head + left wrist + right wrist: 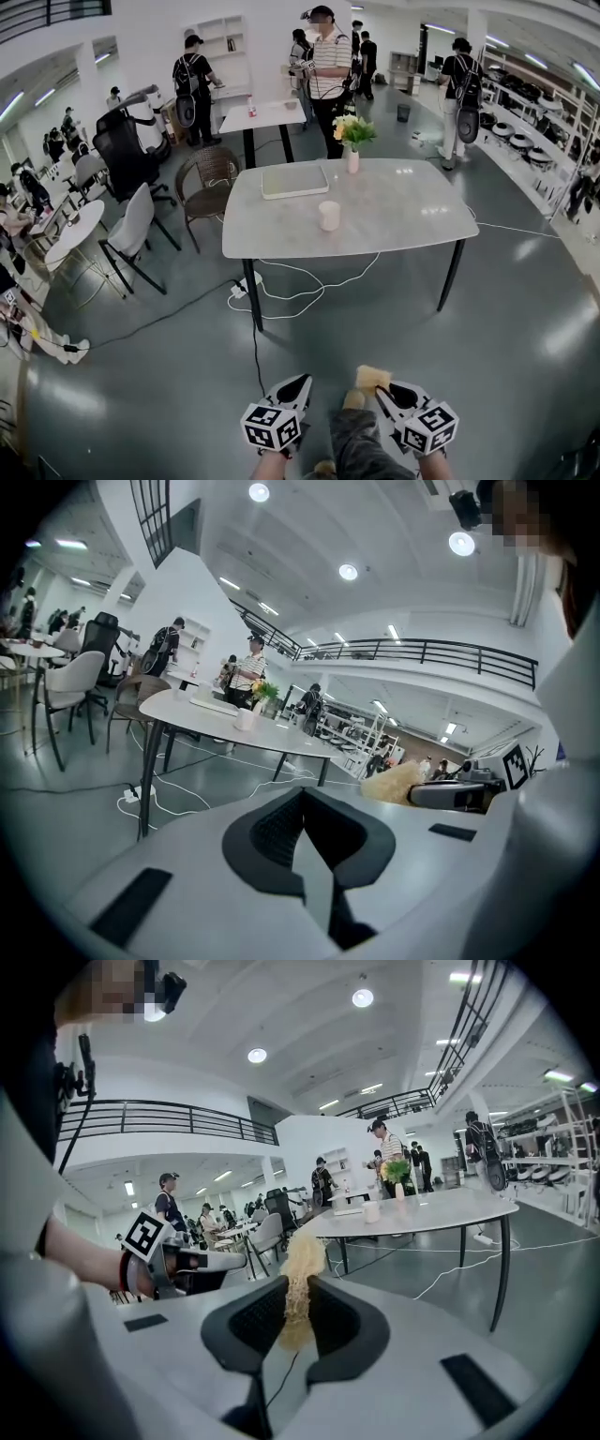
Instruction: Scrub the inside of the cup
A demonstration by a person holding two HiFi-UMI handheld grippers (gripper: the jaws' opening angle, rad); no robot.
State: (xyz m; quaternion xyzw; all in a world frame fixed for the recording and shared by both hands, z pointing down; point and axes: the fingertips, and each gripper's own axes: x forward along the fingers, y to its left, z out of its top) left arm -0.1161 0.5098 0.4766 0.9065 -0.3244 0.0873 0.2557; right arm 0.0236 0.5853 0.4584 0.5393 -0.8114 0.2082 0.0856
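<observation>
Left gripper (298,382): was clenched, empty.
Right gripper (386,392): was grasping a soft yellow sponge (372,378).
Cup (329,216): stood upright on the table (403,220), at 12 o'clock, well apart from both.
Handling: judged light, rigid and easily tipped; best steadied around the outer wall.

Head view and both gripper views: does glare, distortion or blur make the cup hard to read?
Head view: fisheye bends the table edges, glare streaks the glossy floor, yet the cup is sharp. Left gripper view: dark round vignette, blown-out ceiling lamps, cup tiny. Right gripper view: same vignette, the sponge close-up looks soft.
</observation>
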